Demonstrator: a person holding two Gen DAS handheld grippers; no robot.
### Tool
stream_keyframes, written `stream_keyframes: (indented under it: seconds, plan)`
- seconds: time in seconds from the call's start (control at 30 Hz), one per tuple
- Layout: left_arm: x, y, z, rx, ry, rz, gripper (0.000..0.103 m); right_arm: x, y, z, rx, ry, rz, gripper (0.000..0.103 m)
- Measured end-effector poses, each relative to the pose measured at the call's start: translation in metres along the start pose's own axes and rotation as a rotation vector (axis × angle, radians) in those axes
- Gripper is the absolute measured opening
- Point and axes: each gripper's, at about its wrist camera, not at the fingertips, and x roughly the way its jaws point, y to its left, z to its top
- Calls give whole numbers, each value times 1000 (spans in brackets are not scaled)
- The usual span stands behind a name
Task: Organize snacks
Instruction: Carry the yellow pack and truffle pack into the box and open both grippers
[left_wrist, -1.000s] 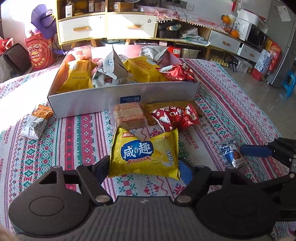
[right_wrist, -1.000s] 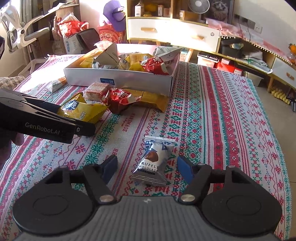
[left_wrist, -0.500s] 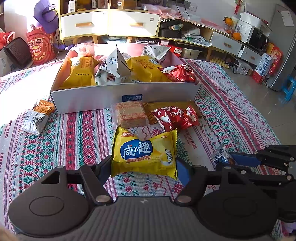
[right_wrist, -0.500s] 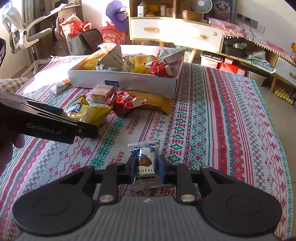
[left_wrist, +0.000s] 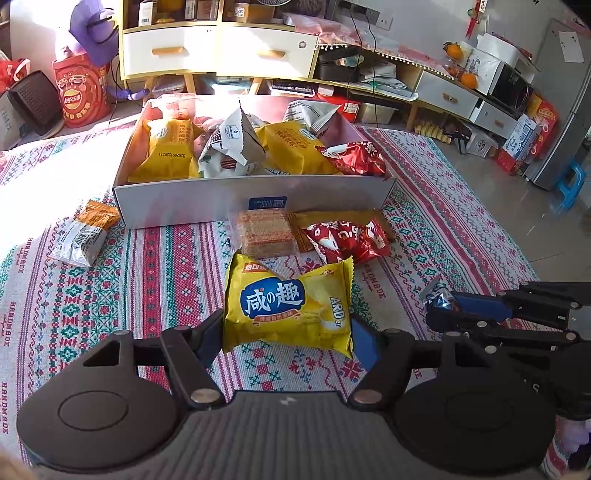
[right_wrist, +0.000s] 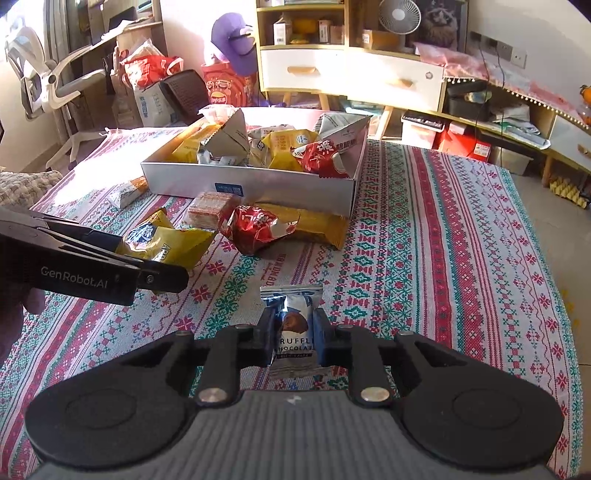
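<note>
The left gripper (left_wrist: 288, 332) is closed on the yellow biscuit packet with the blue label (left_wrist: 288, 306), holding it by its two side edges near the front of the table (left_wrist: 155, 295). To the right, the right gripper (right_wrist: 293, 341) is closed on the small blue-and-silver chocolate truffle packet (right_wrist: 293, 332). I think both packets should be carried far, over the near wall of the white cardboard box (left_wrist: 192, 205), and released only above the snacks inside. Lift high enough, because the soft wrappers can catch on the wall.
</note>
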Motion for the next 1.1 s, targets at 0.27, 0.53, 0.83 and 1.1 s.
stream_keyframes:
  seconds: [0.27, 0.53, 0.83, 1.1]
  plan:
    - [-15, 8, 15, -40, -45, -25, 74, -5, -3, 19, 47, -44, 13, 19]
    - [-25, 20, 40, -108, -118, -17, 74, -6, -5, 49, 96, -112, 27, 19]
    - [-19, 46, 75, -236, -167, -26, 74, 8, -33, 88, 257, -173, 55, 19]
    - [8, 55, 103, -277, -138, -46, 74, 36, -55, 108, 404, -184, 119, 19]
